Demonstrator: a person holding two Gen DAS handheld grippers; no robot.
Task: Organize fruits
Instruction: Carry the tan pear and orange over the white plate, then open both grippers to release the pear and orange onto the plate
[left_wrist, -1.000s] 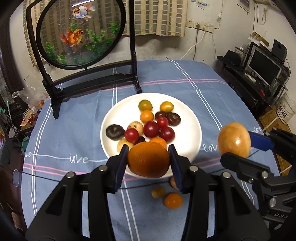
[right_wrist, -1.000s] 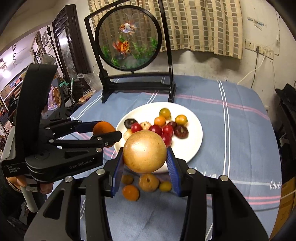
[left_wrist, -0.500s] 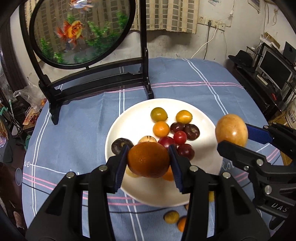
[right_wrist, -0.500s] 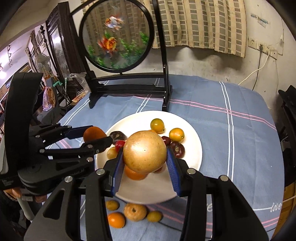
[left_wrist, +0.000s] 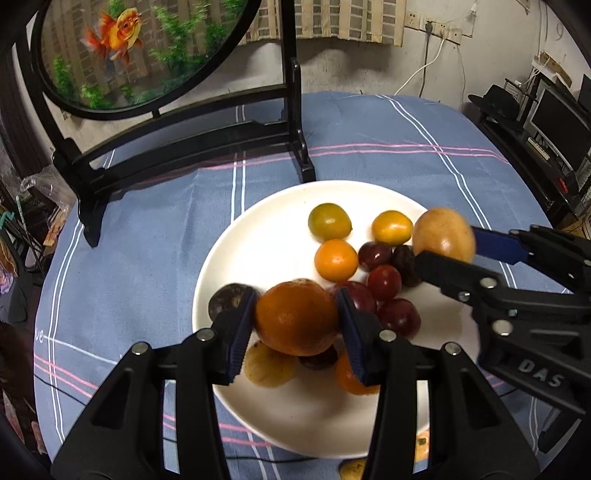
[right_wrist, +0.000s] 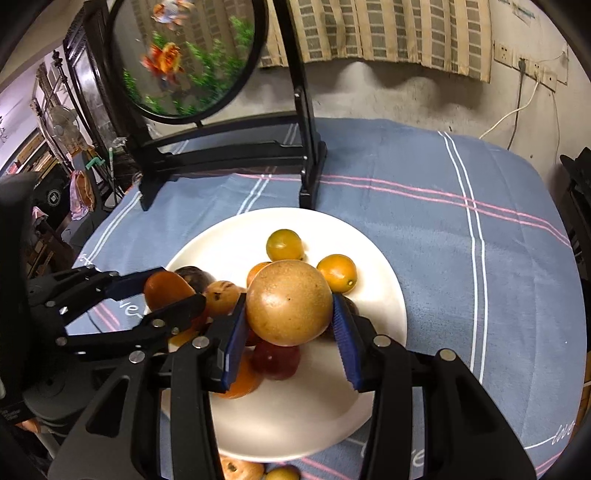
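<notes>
Orange clamped in left tongs, tan fruit in right tongs, above plate.

Goldfish screen behind, on tablecloth

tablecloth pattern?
Blue tablecloth with thin white and pink crossing stripes and white "love" lettering; clearest in the right wrist view.

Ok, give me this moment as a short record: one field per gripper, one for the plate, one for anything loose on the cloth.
left gripper: shut on orange fruit, above the plate
right gripper: shut on tan round fruit, above the plate
white plate: holds small yellow, orange, red and dark fruits
tablecloth: blue, striped; a few small fruits lie off the plate at its near edge
</notes>
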